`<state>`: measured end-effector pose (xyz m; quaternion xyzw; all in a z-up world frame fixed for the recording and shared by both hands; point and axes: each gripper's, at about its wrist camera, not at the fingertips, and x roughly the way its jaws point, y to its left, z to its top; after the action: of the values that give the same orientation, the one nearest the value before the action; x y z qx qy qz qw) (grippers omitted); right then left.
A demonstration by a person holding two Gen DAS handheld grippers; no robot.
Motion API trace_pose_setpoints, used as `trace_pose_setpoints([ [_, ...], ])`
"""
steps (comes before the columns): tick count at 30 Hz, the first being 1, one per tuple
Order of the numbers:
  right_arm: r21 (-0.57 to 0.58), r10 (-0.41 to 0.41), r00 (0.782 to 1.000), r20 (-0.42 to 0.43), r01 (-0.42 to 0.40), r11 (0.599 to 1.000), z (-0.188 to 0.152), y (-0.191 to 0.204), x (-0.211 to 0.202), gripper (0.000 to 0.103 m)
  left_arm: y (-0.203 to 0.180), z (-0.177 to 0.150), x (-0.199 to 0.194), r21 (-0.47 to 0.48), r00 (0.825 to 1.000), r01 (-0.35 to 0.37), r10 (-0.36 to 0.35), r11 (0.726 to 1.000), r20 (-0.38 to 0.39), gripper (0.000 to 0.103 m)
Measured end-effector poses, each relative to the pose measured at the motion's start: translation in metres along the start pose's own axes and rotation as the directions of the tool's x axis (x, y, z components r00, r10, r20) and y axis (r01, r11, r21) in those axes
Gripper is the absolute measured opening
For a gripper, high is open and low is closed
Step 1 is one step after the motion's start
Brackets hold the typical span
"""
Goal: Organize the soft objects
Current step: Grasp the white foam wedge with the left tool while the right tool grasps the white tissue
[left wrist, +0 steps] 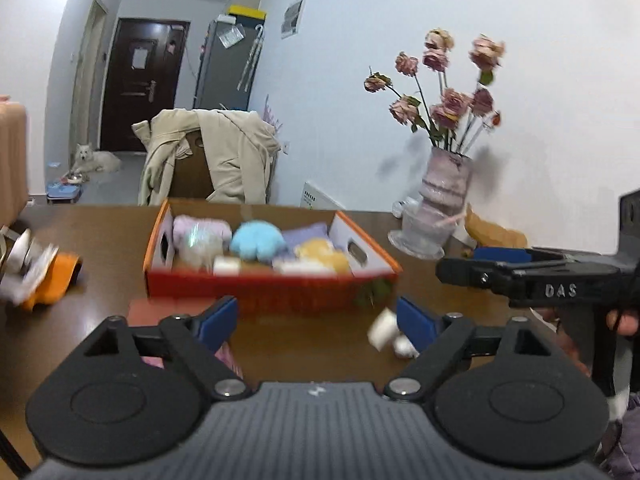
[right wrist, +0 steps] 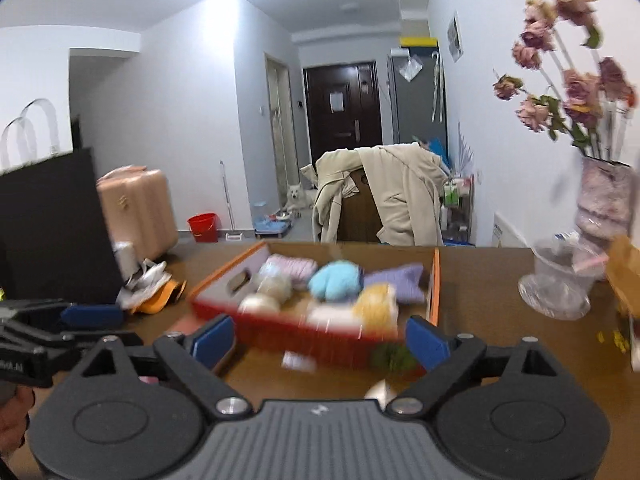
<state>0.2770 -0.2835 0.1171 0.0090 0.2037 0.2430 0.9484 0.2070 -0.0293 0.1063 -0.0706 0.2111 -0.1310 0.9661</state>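
Observation:
An orange cardboard box (left wrist: 264, 284) sits on the brown table (left wrist: 100, 236), filled with several soft toys: a blue plush (left wrist: 258, 240), a yellow one (left wrist: 322, 254), a lilac one (left wrist: 196, 230). It shows in the right wrist view (right wrist: 280, 324) too, with the blue plush (right wrist: 334, 280). My left gripper (left wrist: 316, 322) is open and empty in front of the box. My right gripper (right wrist: 320, 340) is open and empty, also just before the box; it shows side-on in the left wrist view (left wrist: 472, 268). A small white object (left wrist: 384, 332) lies by the left gripper's right finger.
A vase of dried roses (left wrist: 444, 184) and a glass bowl (left wrist: 420, 232) stand at the right back of the table. An orange item with white scraps (left wrist: 48, 276) lies at the left. A chair draped with a beige coat (left wrist: 216, 156) stands behind the table.

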Motion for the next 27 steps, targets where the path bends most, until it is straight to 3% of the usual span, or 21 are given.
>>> trace_pose_setpoints([
  [3,0.018,-0.026,1.000,-0.009,0.026,0.999,-0.053,0.009,-0.033,0.094,-0.010,-0.042,-0.020,-0.019,0.999,-0.017,0.016,1.000,-0.028,0.092],
  [6,-0.006,-0.068,0.997,-0.036,0.068,0.998,-0.087,0.012,-0.049,0.094,-0.021,-0.061,-0.024,0.013,0.997,-0.021,0.022,1.000,-0.080,0.092],
  [12,0.032,-0.096,0.995,-0.040,0.097,0.995,-0.094,0.002,-0.054,0.092,-0.033,-0.058,-0.016,0.041,0.997,-0.021,0.023,0.999,-0.069,0.092],
  [15,0.052,-0.121,0.990,-0.065,0.125,0.991,-0.092,-0.008,-0.045,0.081,-0.040,-0.053,-0.005,0.062,0.997,0.006,-0.001,0.998,-0.077,0.091],
  [17,0.056,-0.141,0.986,-0.091,0.147,0.988,-0.091,-0.016,-0.034,0.073,-0.045,-0.045,0.012,0.066,0.996,0.034,-0.028,0.997,-0.084,0.089],
  [19,0.054,-0.147,0.984,-0.103,0.153,0.987,-0.089,-0.023,-0.022,0.068,-0.052,-0.036,0.035,0.076,0.994,0.062,-0.054,0.995,-0.100,0.078],
  [22,0.053,-0.139,0.983,-0.124,0.146,0.988,-0.084,-0.032,0.001,0.061,-0.063,-0.025,0.079,0.121,0.989,0.083,-0.067,0.989,-0.134,0.069],
  [27,0.047,-0.137,0.975,-0.176,0.147,0.988,-0.078,-0.044,0.044,0.045,-0.075,-0.006,0.163,0.197,0.969,0.137,-0.090,0.971,-0.231,0.065],
])
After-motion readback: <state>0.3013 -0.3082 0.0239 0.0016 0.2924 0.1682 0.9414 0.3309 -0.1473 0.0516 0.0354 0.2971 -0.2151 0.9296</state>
